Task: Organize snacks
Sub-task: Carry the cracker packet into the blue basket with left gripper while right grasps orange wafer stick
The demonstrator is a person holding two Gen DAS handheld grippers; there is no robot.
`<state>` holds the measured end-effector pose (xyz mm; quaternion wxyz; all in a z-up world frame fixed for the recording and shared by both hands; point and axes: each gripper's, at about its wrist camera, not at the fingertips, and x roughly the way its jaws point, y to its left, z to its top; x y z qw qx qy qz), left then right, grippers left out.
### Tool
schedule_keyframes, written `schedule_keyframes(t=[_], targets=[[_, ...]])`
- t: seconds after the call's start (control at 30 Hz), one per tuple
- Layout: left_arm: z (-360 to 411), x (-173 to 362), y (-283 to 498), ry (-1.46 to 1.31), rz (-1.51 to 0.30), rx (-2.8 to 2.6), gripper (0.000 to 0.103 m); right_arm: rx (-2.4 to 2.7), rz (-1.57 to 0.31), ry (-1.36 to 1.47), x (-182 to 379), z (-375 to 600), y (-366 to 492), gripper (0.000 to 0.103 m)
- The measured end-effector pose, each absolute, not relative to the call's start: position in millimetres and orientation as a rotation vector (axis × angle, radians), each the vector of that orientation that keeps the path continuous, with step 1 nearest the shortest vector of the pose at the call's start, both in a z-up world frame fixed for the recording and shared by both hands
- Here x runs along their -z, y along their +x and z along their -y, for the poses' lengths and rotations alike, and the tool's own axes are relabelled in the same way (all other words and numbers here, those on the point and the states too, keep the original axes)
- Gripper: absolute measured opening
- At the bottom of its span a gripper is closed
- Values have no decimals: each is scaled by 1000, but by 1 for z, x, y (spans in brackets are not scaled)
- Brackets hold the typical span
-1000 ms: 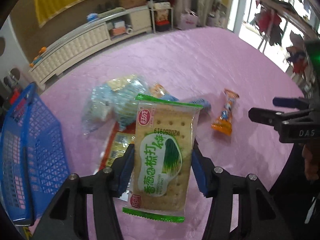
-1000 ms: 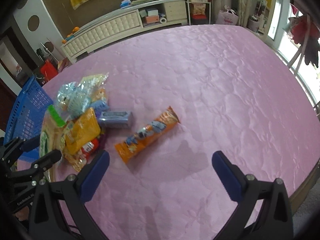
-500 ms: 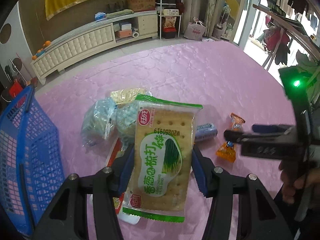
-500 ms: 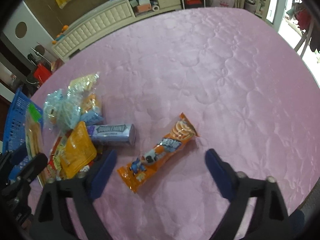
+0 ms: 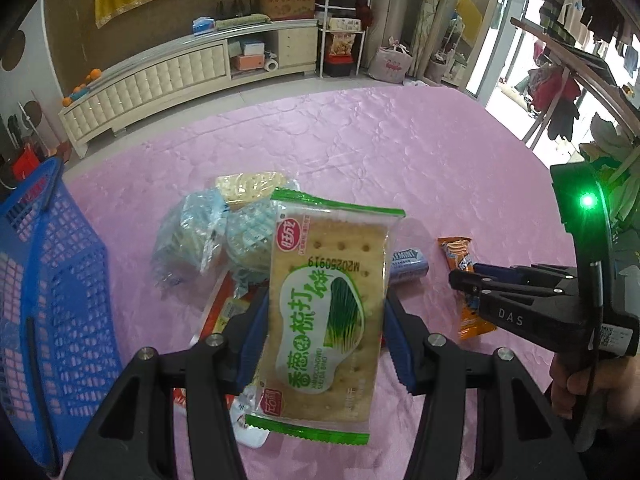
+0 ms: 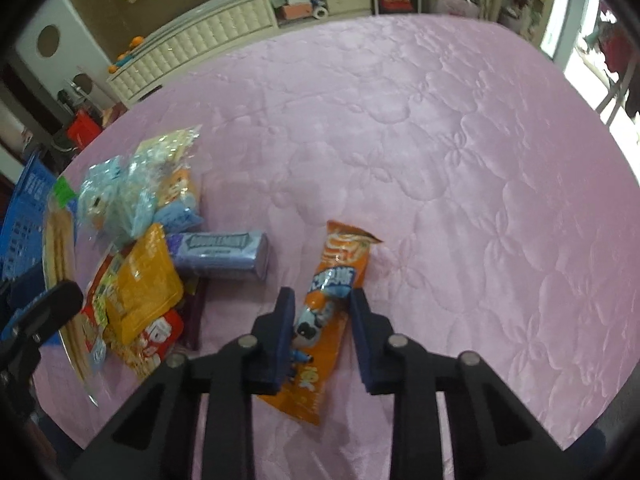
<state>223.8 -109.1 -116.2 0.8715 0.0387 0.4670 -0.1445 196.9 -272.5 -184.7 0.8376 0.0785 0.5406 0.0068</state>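
Fingers point(image 6: 285, 320) just narrowed around glossy orange snack tube point(image 6: 328, 304); left fingers point(image 5: 256, 334) clamping flat cracker packet point(image 5: 326, 320).

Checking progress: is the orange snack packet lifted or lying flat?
Lying flat on the pink cloth; the orange snack packet sits between the right tongs.

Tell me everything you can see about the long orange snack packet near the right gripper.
The orange snack packet is a long, narrow, glossy foil-like wrapper with blue lettering and a cartoon figure, its top end crimped. It lies flat on the pink quilted cloth, apart from the snack pile. The right gripper straddles its middle; its blue fingers, which have just been closing, touch or nearly touch its sides.
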Motion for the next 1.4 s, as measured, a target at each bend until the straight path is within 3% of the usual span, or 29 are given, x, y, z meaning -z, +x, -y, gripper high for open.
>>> schedule_keyframes(t=[0.1, 0.3, 0.4, 0.97, 1.4], targets=[[102, 111, 211, 63, -965, 297, 52, -29, -1119, 159, 179, 276, 187, 23], [84, 95, 190, 12, -938, 271, 52, -65, -1039, 113, 146, 269, 166, 21], [76, 83, 178, -7, -909, 254, 52, -110, -1022, 114, 133, 264, 156, 13], [4, 12, 132, -36, -726, 146, 52, -410, -799, -19, 40, 160, 139, 13], [-103, -13, 147, -29, -711, -4, 52, -588, -745, -112, 13, 58, 174, 13]])
